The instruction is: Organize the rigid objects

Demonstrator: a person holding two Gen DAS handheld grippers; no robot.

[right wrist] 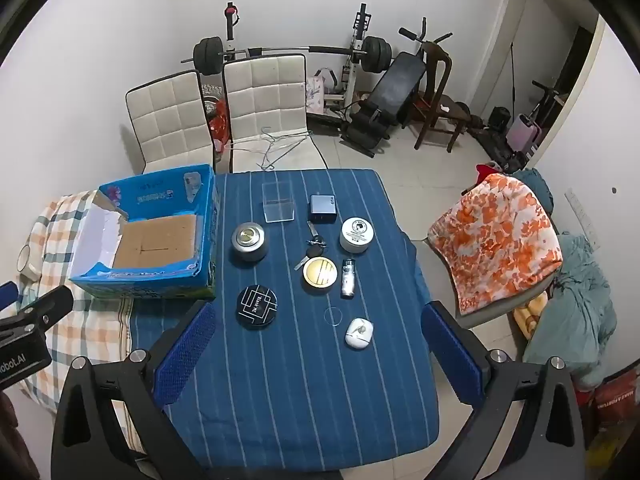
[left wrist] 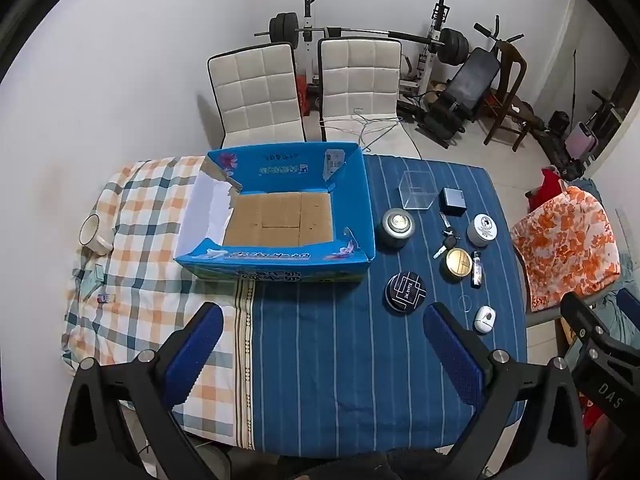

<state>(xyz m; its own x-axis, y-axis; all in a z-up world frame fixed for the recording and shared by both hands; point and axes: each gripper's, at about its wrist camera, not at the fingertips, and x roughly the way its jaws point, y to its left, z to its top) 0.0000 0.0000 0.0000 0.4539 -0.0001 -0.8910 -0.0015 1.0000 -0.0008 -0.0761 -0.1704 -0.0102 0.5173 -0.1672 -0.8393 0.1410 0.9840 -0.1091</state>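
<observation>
- Step: start of the job, as I read it. Blue box (left wrist: 276, 216) is empty, only its cardboard floor shows; it sits at the far left of the counter (right wrist: 304, 392).
- Left claw (left wrist: 322, 354): jaws wide apart, nothing held, hovering over the near counter in front of the box.
- Right claw (right wrist: 318, 354): jaws wide apart, empty, above the near edge of the item cluster.
- Items lie loose on the blue striped cloth, right of the box: black tin (right wrist: 256, 306), white earbud case (right wrist: 359, 333), gold-lid tin (right wrist: 319, 273), silver tin (right wrist: 249, 241), white jar (right wrist: 357, 234), keys (right wrist: 313, 245), clear cube (right wrist: 278, 202), grey block (right wrist: 322, 208).
- Next, my guess: right claw drops onto the nearest piece, black tin or earbud case, closes across its sides, then carries it left into the box.
- Watch: low round tins leave little for the jaws to grip.
</observation>
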